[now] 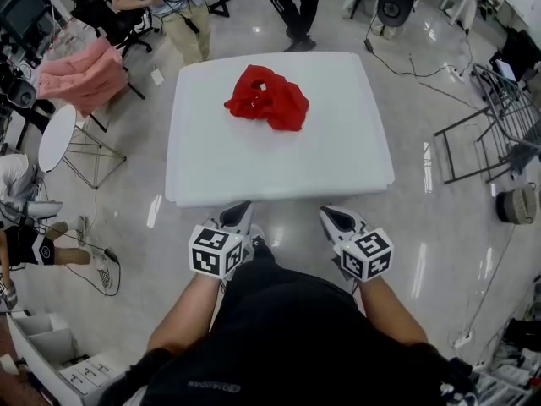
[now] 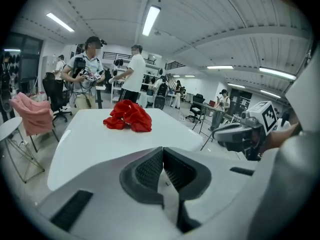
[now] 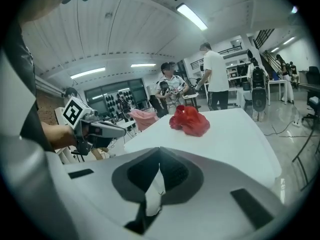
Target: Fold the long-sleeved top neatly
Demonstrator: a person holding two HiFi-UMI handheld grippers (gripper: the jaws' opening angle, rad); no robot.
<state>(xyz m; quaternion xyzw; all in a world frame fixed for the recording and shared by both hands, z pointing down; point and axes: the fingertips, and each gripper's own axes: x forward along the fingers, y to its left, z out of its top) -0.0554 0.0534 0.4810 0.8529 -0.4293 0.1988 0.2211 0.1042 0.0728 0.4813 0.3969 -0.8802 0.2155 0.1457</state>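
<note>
The long-sleeved top [image 1: 267, 98] is bright red, the table [image 1: 279, 163] plain white, the floor [image 1: 414, 117] glossy pale grey. The left gripper [image 1: 239, 212] and right gripper [image 1: 336, 218] are white with dark grey pads [image 2: 150, 171] and black-and-white square marker patterns. A cloth [image 1: 80, 74] at the left is pink.

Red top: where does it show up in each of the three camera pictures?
Head view: red top, crumpled, upper middle, on the far half of the white table.
Left gripper view: red top, left of centre, mid-height.
Right gripper view: red top, slightly right of centre, mid-height.
Shared landmark: the white table beneath it.
</note>
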